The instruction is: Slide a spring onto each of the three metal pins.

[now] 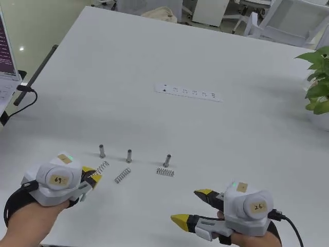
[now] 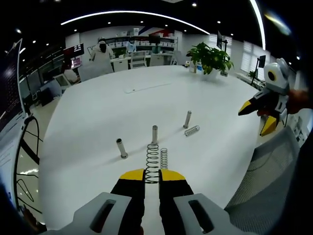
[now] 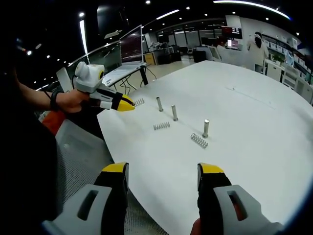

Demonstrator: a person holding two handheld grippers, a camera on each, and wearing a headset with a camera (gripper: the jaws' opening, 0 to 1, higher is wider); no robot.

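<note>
1. Held spring (image 2: 152,164) was grasped by its near end between the clenched jaws of the left gripper (image 2: 152,175). Its free end pointed toward the pins and was not on any of them. I could not tell whether it touched the white worktop (image 1: 154,51).
2. In the head view, the left pin (image 1: 102,151), the middle pin (image 1: 129,156) and the right pin (image 1: 167,160) stood upright in a row on the near part of the worktop. The shaft of each one was bare.
3. The middle spring (image 1: 122,175) lay flat and slanted on the worktop, just in front of the middle pin, and was apart from it.
4. The right spring (image 1: 165,172) lay flat and crosswise, just in front of the right pin.
5. The left gripper was at the left end of the row, near the left pin, and a hand held it from behind.
6. The right gripper (image 1: 191,207) was released, with its yellow-tipped jaws wide apart. It was near the front edge of the worktop, to the right, well apart from the pins and springs.
7. Farther back, a white power strip (image 1: 188,92) lay on the worktop. A green plant (image 1: 318,82) was at the right edge, and an open laptop (image 1: 5,67) was at the left edge.
</note>
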